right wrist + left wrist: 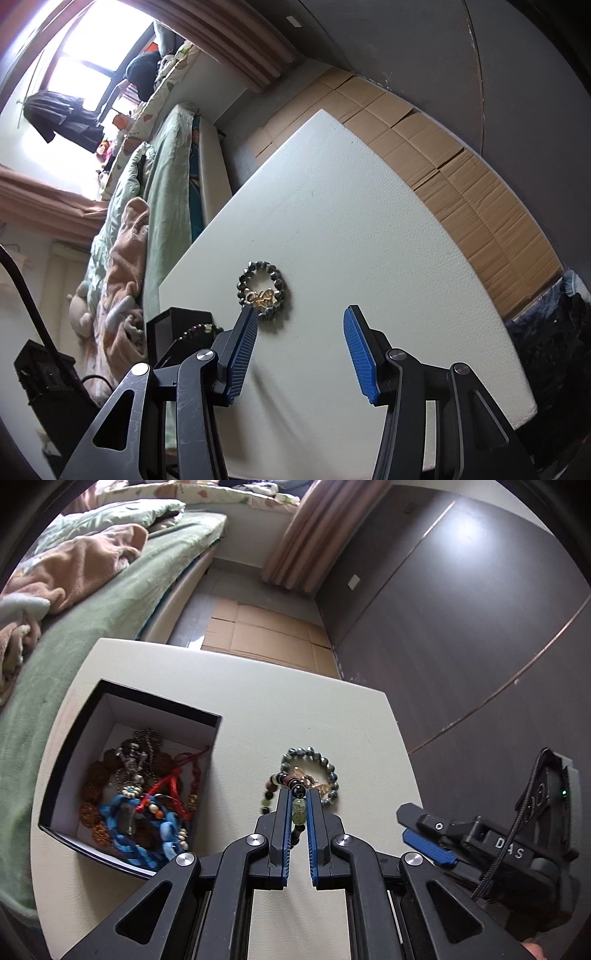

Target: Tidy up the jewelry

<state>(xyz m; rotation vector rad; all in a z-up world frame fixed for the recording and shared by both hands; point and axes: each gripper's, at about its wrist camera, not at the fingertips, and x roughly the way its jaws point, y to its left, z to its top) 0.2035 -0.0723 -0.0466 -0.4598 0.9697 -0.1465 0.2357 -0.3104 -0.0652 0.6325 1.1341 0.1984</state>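
My left gripper point(298, 794) is shut on a multicolour bead bracelet point(298, 808) with green and dark beads, just above the white table point(295, 709). Behind it a grey bead bracelet point(325, 762) with a gold charm point(321, 786) lies flat; it also shows in the right wrist view point(263, 293). A black jewelry box point(70, 753) to the left holds several pieces: red cord, blue chain, brown beads. My right gripper point(299, 317) is open and empty, near the grey bracelet; it shows in the left wrist view point(428, 834) at right.
A bed with green sheet point(92, 620) and blankets runs along the table's left side. Flattened cardboard point(258, 631) lies on the floor beyond the table. A dark wall point(461, 627) stands to the right. The box's corner shows in the right wrist view point(173, 325).
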